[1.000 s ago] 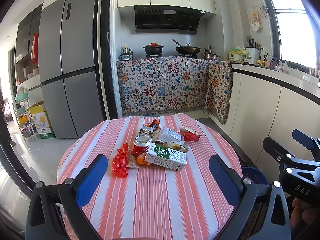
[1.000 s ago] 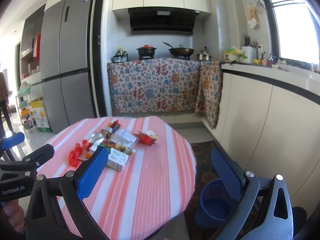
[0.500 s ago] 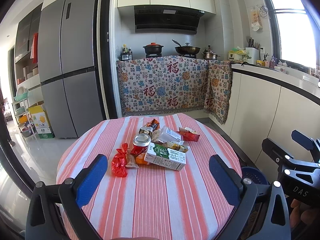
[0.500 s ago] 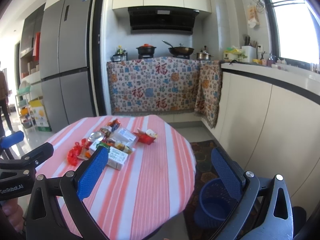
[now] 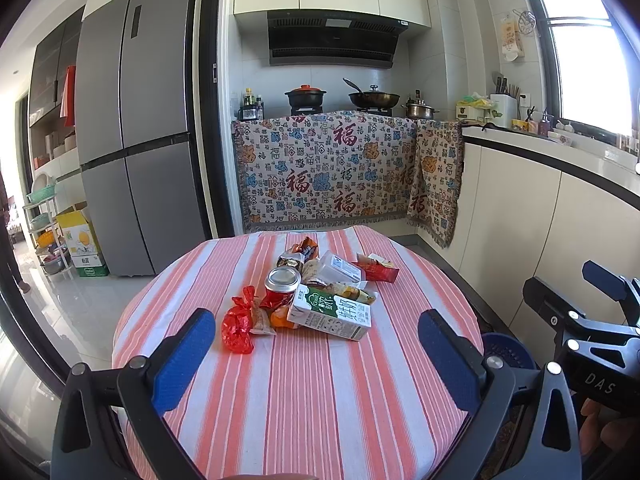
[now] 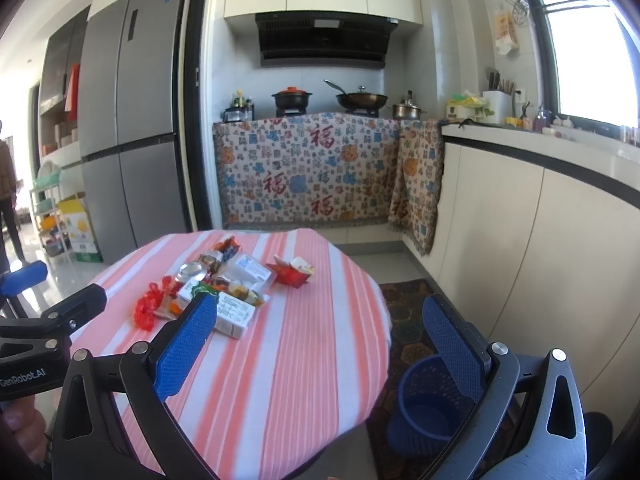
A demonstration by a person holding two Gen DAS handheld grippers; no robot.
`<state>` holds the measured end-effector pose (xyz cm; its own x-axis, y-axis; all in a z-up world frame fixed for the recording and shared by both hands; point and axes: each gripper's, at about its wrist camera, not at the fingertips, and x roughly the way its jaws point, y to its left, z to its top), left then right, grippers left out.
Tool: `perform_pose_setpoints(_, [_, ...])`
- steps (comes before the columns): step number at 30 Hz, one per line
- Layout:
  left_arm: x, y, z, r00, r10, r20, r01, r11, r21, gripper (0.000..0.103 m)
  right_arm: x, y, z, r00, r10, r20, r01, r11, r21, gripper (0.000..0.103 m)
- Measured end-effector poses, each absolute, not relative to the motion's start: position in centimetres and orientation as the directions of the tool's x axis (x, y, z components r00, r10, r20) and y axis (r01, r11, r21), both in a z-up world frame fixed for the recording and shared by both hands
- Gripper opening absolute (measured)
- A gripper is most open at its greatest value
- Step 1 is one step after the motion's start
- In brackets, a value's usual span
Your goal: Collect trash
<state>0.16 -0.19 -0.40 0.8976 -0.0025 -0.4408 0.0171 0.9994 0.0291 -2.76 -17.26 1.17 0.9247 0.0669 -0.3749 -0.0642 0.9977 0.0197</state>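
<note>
A pile of trash lies mid-table on a round red-striped cloth [image 5: 304,400]: a green-white milk carton [image 5: 330,312], a red can [image 5: 282,286], a red crumpled bag [image 5: 238,324], a clear plastic box [image 5: 340,268], a red wrapper [image 5: 376,270] and an orange snack packet [image 5: 302,248]. My left gripper [image 5: 316,354] is open and empty, held short of the pile. My right gripper [image 6: 316,336] is open and empty at the table's right side; the carton [image 6: 230,312] shows behind its left finger. A blue bin [image 6: 430,404] stands on the floor right of the table.
A grey fridge [image 5: 136,140] stands back left. A cloth-draped stove counter [image 5: 332,168] with pots is behind the table. A white counter [image 5: 560,200] runs along the right. The bin's rim [image 5: 506,354] shows beside the table. A patterned mat [image 6: 408,312] lies under the bin.
The right gripper has edged slightly forward and left, toward the table. The left gripper has barely moved. Both stay open and empty.
</note>
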Motion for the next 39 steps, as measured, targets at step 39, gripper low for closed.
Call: perform_pose_setpoints(39, [0.17, -0.20, -0.42, 0.896, -0.004, -0.444, 0.018, 0.999, 0.026, 0.103, -2.85, -17.57, 0.96, 0.923, 0.059, -0.381, -0.056, 0.998, 0.018, 0.103])
